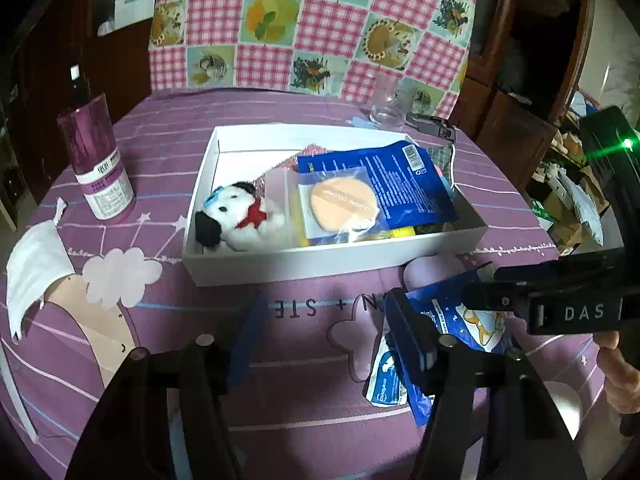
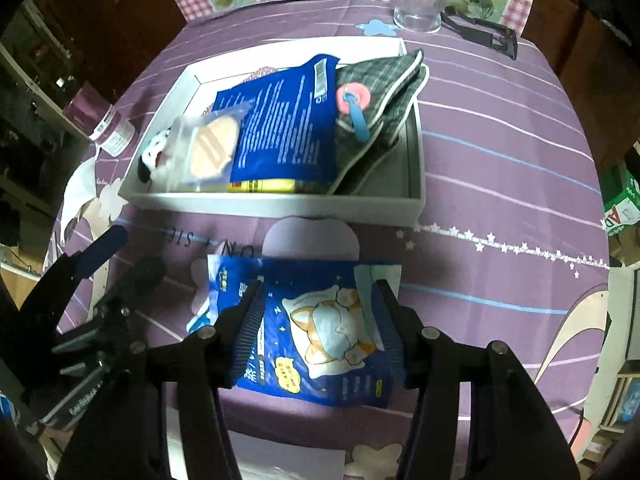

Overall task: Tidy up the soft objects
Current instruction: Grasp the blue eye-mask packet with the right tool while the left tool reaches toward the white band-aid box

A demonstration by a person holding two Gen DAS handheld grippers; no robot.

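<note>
A blue pouch printed with a corgi lies flat on the purple tablecloth, in front of the white box. My right gripper is open and straddles it from above, one blue pad on each side. My left gripper is open just left of the same pouch, with only cloth between its fingers. In the box lie a white plush dog with a red scarf, a bagged orange puff, another blue pouch and plaid fabric.
A purple bottle stands left of the box and a white mask lies near the table's left edge. A clear glass and a black strap sit behind the box. A chair with a patchwork cover stands beyond the table.
</note>
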